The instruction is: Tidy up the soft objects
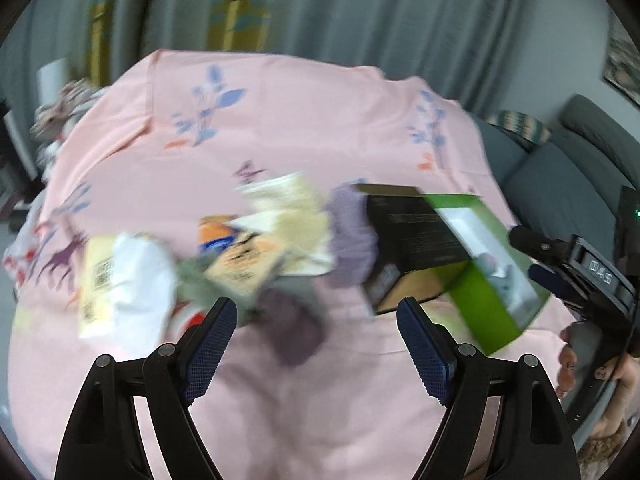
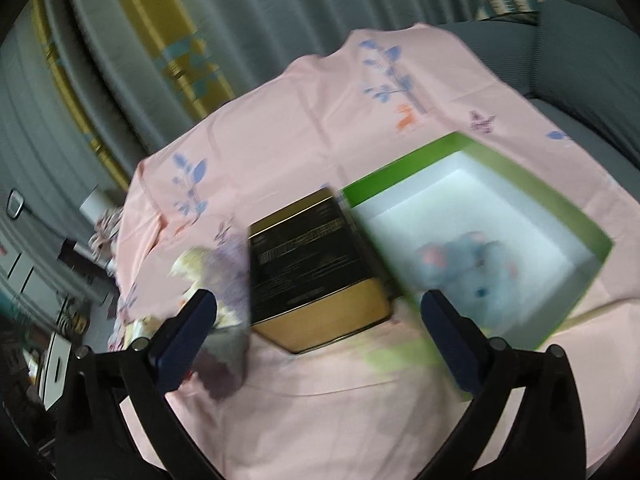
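Broadly, both views are smeared by motion blur.
Surface: a pink cloth [image 1: 280, 120] printed with blue leaf sprigs and purple deer covers the table I work over.
Room: grey curtains [image 1: 380, 8] with a yellow patterned strip hang behind the table; a grey sofa [image 1: 560, 184] with a striped cushion sits off to my right.
Left view only: a loose pile lies across the middle of the cloth, with a white bundle [image 1: 140, 280], a cream packet with a printed code [image 1: 96, 276], a beige plush piece [image 1: 292, 208] and a dark purple soft item [image 1: 296, 324] nearest my fingers. My right gripper [image 1: 532, 256] shows at the far right edge, beside the box.
Right view only: the green box [image 2: 556, 196] stands open with a white lining, and a light blue plush toy [image 2: 476, 276] with pink spots lies inside it, toward the near wall. A black and tan box [image 2: 316, 264] sits touching its left side, with a lilac fluffy item [image 2: 228, 264] just beyond that.
Left gripper [image 1: 316, 324]: my fingers are spread wide with nothing between them, hovering just short of the pile.
Right gripper, own view [image 2: 320, 316]: spread wide too and holding nothing, with the black and tan box between the fingertips' lines and the green box's near corner by the right finger; I cannot tell whether it touches.
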